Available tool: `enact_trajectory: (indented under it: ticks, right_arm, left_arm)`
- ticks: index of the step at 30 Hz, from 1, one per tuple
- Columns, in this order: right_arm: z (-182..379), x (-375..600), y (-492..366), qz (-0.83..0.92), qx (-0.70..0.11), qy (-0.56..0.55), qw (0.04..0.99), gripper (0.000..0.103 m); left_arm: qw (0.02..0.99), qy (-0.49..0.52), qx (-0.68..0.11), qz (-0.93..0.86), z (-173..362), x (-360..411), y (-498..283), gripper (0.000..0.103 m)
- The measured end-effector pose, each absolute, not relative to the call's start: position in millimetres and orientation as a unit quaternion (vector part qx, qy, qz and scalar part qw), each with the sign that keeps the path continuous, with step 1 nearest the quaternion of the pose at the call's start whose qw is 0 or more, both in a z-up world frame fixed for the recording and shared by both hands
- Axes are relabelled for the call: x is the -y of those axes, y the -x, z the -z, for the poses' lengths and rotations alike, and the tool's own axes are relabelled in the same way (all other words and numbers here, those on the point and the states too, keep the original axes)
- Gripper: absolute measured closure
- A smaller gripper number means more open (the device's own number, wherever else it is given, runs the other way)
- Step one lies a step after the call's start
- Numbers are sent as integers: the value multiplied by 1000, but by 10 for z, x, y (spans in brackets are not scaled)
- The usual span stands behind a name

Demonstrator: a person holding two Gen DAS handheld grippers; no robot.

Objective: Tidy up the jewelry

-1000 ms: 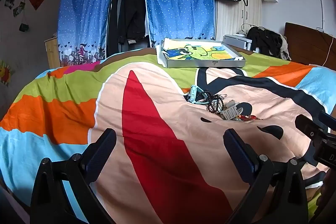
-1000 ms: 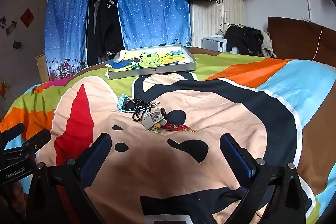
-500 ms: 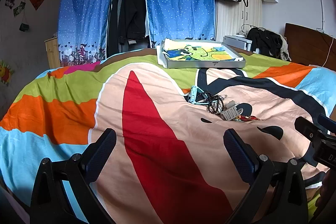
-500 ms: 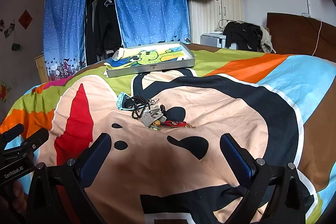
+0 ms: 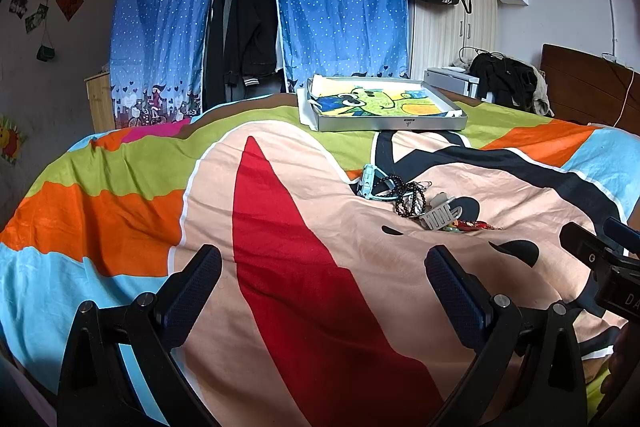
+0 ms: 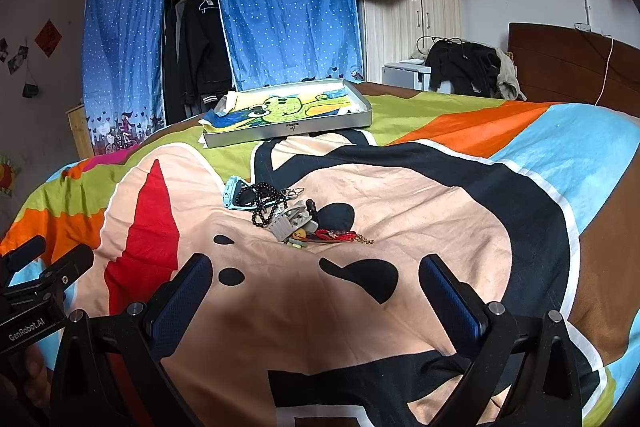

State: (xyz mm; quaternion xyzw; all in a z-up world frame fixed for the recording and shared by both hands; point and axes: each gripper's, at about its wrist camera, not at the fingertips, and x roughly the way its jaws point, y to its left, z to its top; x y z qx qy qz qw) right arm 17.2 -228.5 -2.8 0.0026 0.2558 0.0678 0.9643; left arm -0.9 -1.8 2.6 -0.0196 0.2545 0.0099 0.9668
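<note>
Well ahead of both tongs [image 6: 316,279]: jewelry [image 6: 288,215]

I see a bedspread [image 6: 440,211] in bold cartoon blocks: peach, red, black, orange, lime green, light blue and brown. At my twelve o'clock, blue curtains [image 6: 280,7] carry white dots above a heart-and-figure border. The silver tray [image 6: 288,131] holds a yellow, green and blue cartoon lining. In the jewelry pile I make out a turquoise watch [image 6: 234,193], black beaded bracelet [image 6: 262,209], grey hair claw [image 6: 286,225] and red cord bracelet [image 6: 340,236].
</note>
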Motion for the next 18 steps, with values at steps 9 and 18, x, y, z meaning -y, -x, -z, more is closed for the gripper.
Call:
enact_trajectory:
  ticks: [9,18]
  right_arm:
    - [27,2287,-176,-68,-256,-4,964,0]
    - [23,2289,-174,-68,-256,-4,964,0]
  left_arm:
    - [967,19,-254,-10,-26,18,11,3]
    - [967,19,-253,-10,-29,17,2,3]
